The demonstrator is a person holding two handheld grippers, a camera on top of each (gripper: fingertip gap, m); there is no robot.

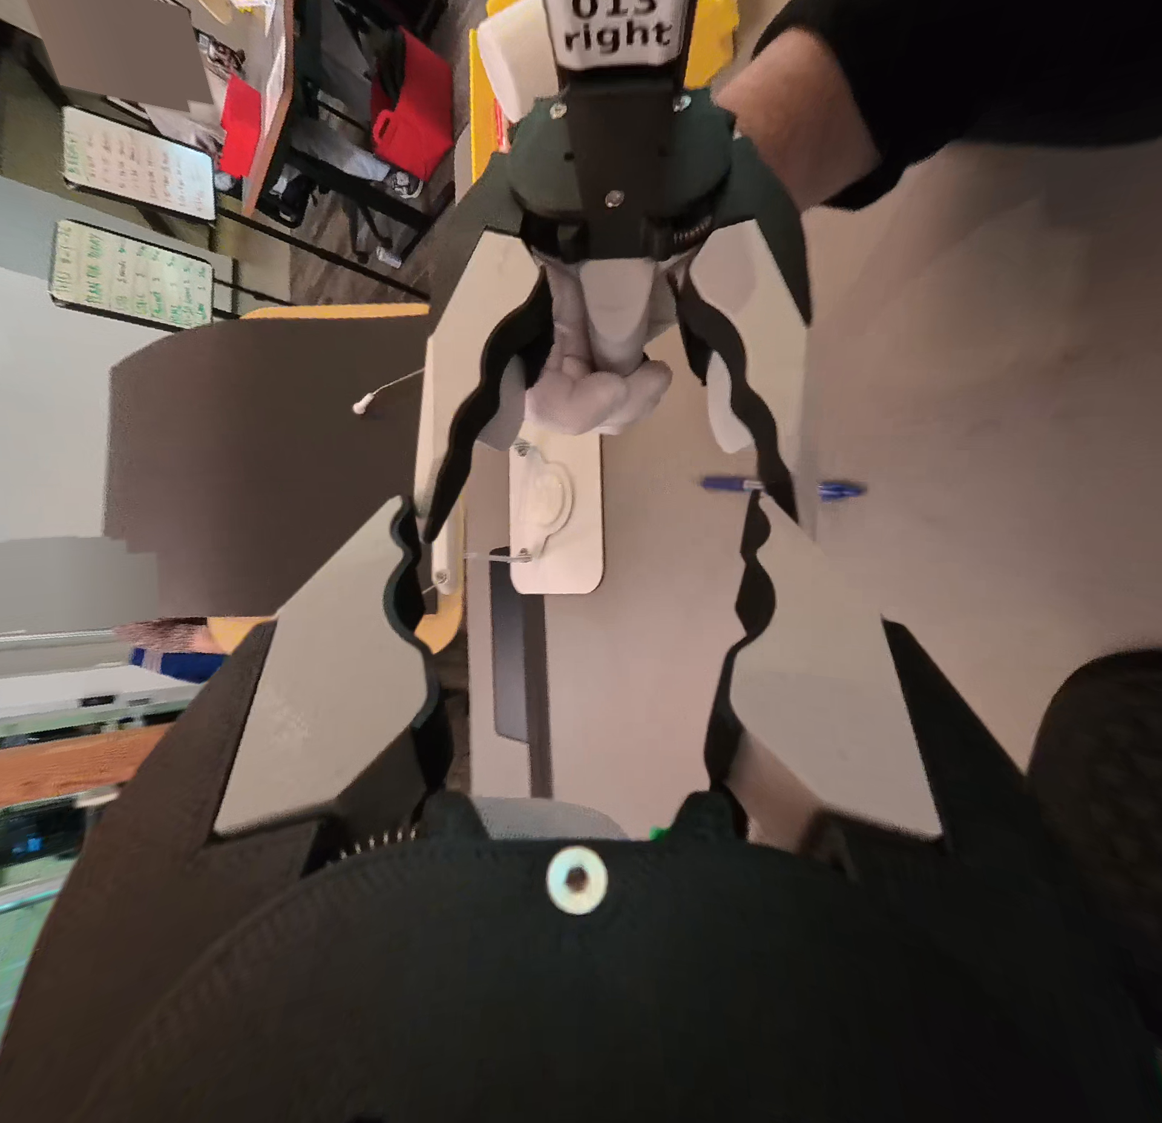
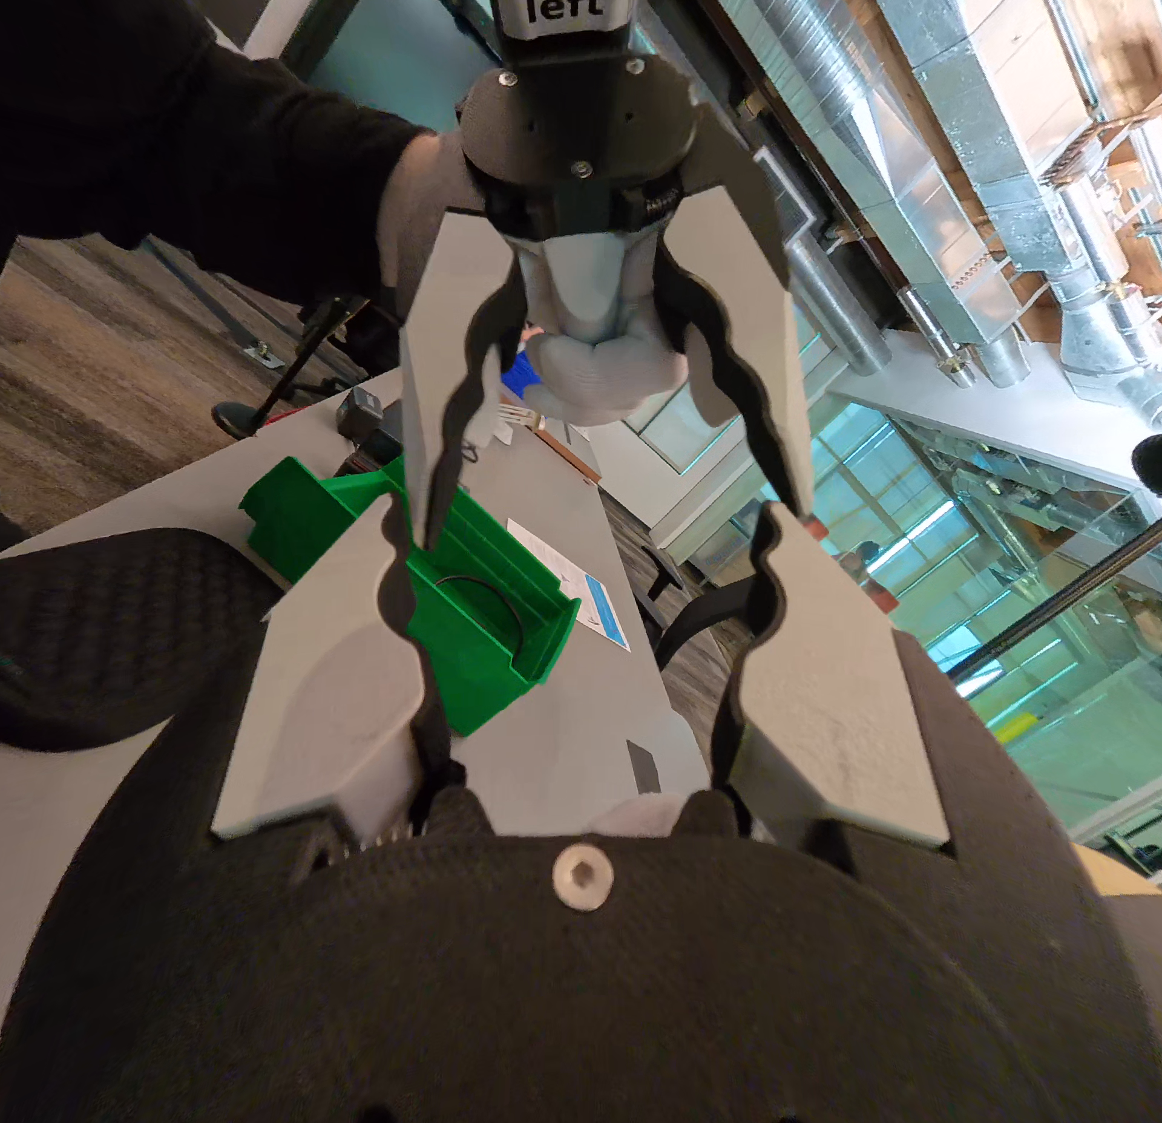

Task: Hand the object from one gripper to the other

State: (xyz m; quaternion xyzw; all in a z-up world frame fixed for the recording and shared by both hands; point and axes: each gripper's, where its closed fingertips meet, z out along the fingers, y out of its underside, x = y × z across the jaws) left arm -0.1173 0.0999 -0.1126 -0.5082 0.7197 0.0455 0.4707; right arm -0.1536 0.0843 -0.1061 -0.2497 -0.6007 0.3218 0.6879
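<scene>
- Left gripper (image 1: 578,505): wide open, nothing between its wavy black fingers, held in the air over a pale bench (image 1: 943,401).
- Right gripper (image 2: 581,507): also wide open and gripping nothing.
- The two point straight at each other, fingertips nearly meeting; whether they touch cannot be told.
- The thing to be handed over is in neither gripper, and which item on the bench it is cannot be told.
- A right hand (image 1: 792,143) in a dark sleeve holds the right gripper from behind; a left hand (image 2: 415,200), likewise dark-sleeved, holds the left one.
- In the left wrist view a blue pen (image 1: 723,483) lies on the bench behind the right gripper's fingertip, with a white plate (image 1: 559,565) between the fingers.
- In the right wrist view a green bin (image 2: 490,653) sits on the bench behind the grippers, a sheet of paper (image 2: 597,596) just beside it and a black mesh chair (image 2: 113,634) at the near left.
- Farther off: whiteboards (image 1: 138,162) and red seats (image 1: 409,118) in one view, silver ducts (image 2: 943,118) and glass walls in the other.
</scene>
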